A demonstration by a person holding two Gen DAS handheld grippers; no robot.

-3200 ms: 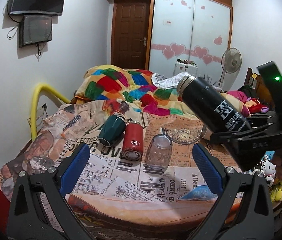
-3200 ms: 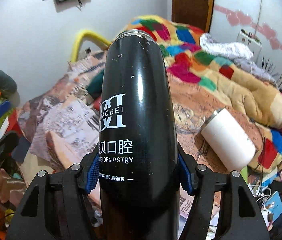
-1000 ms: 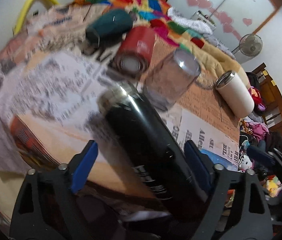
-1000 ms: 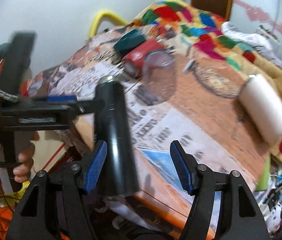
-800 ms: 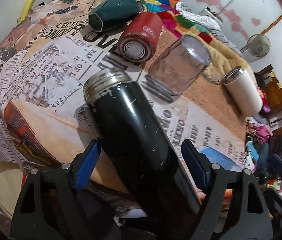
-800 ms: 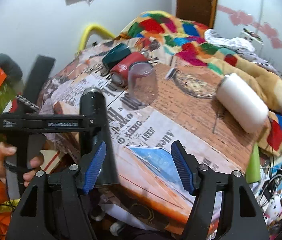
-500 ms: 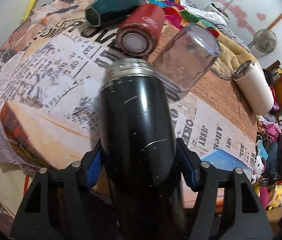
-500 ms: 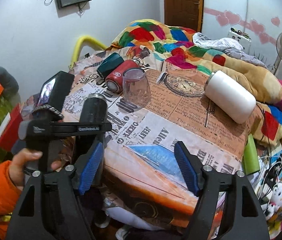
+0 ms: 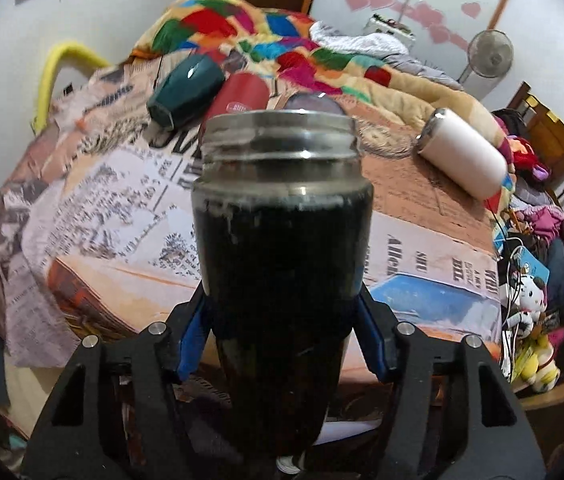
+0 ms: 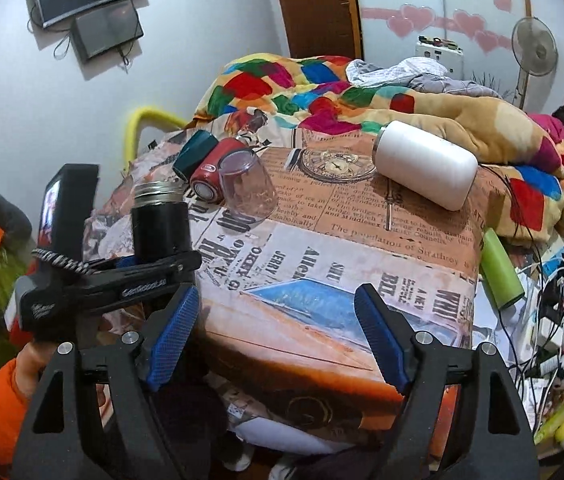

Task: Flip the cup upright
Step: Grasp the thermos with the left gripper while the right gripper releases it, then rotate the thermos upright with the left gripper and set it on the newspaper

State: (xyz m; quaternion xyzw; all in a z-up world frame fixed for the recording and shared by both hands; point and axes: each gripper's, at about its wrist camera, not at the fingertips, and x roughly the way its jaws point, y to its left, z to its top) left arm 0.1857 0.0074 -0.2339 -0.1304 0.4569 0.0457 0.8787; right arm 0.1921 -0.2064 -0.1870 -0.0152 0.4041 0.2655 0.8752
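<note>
My left gripper (image 9: pixel 282 340) is shut on a black flask cup (image 9: pixel 282 264) with a steel threaded mouth. It holds the cup upright, mouth up, in front of the table's near left edge. The right wrist view shows the same black flask cup (image 10: pixel 160 228) clamped in the left gripper (image 10: pixel 154 270). My right gripper (image 10: pixel 278 336) is open and empty, over the front of the newspaper-print table (image 10: pixel 321 272).
On the table lie a dark green cup (image 10: pixel 195 153), a red cup (image 10: pixel 214 174), a clear glass (image 10: pixel 246 192) mouth down, and a white tumbler (image 10: pixel 425 165) on its side. A patchwork quilt (image 10: pixel 361 96) lies behind. A green bottle (image 10: pixel 499 276) and clutter stand at right.
The black cup passed from my right gripper to my left, which has turned it upright. My right gripper has opened and pulled back.
</note>
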